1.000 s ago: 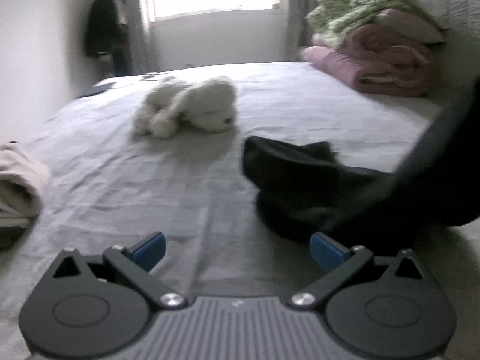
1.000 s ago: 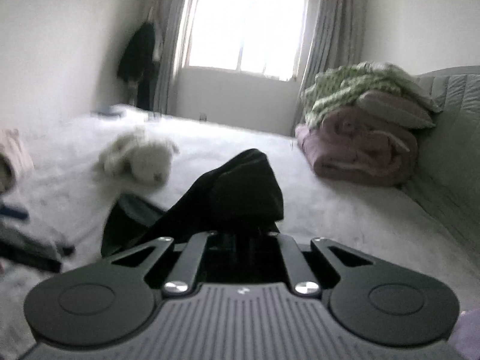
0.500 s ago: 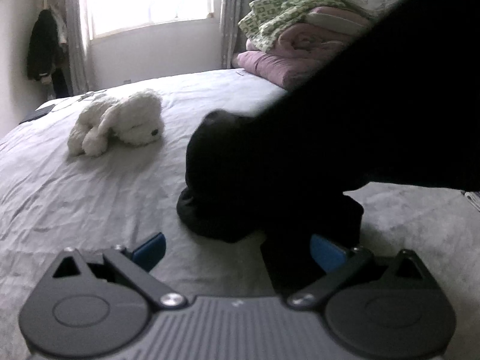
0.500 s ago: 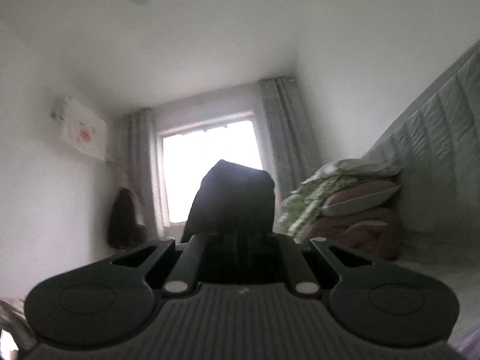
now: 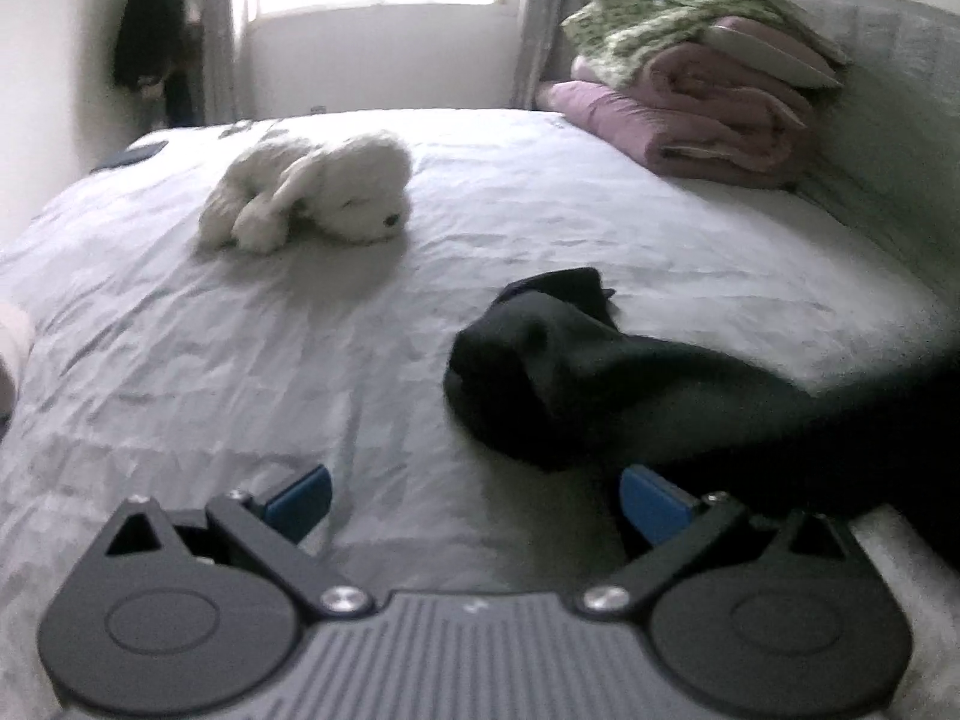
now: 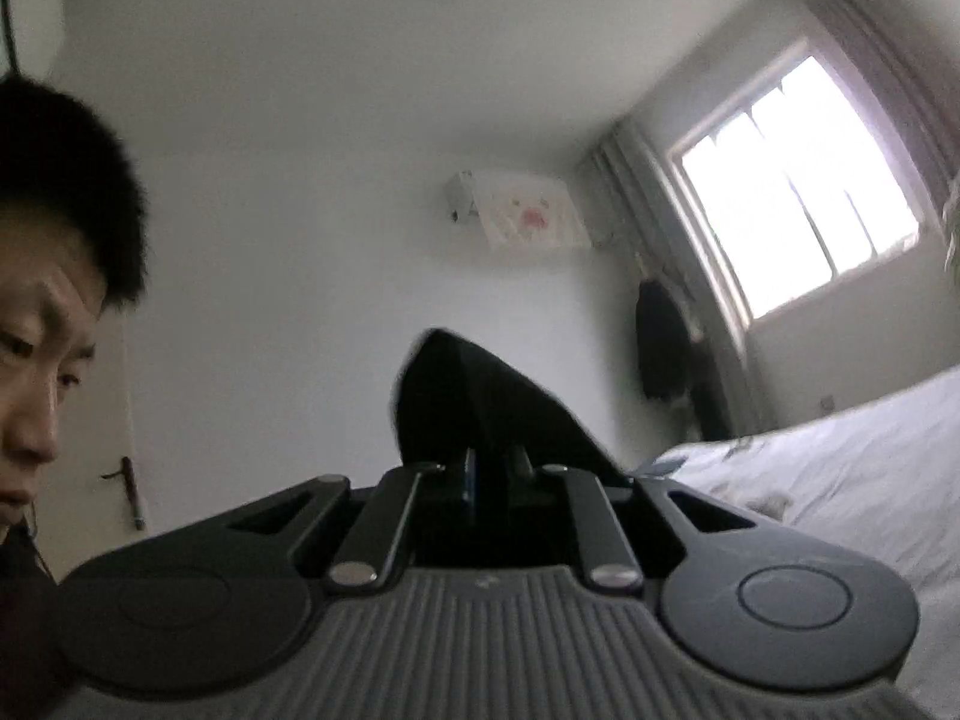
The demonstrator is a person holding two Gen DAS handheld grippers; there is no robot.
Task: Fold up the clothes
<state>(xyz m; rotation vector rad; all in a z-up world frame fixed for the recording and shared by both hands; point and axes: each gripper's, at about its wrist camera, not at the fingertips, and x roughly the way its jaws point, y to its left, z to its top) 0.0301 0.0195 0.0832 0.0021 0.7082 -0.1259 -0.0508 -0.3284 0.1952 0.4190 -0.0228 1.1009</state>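
Bed (image 5: 240,360) under wrinkled pale sheet, your black garment (image 5: 570,384) soft and bunched right of centre, one end lifted off-frame right, fluffy white plush dog (image 5: 312,192) behind, your left claw (image 5: 474,495) spread wide, empty, right claw (image 6: 492,474) pinched tight on black cloth fold.

A white plush dog (image 5: 312,195) lay on the pale bedsheet (image 5: 180,360). Folded pink and green quilts (image 5: 702,78) were stacked by the grey headboard (image 5: 888,138). A bright window (image 6: 798,186) stood between curtains, with a dark coat (image 6: 660,348) hanging nearby. A person's head (image 6: 54,240) showed at the left edge.
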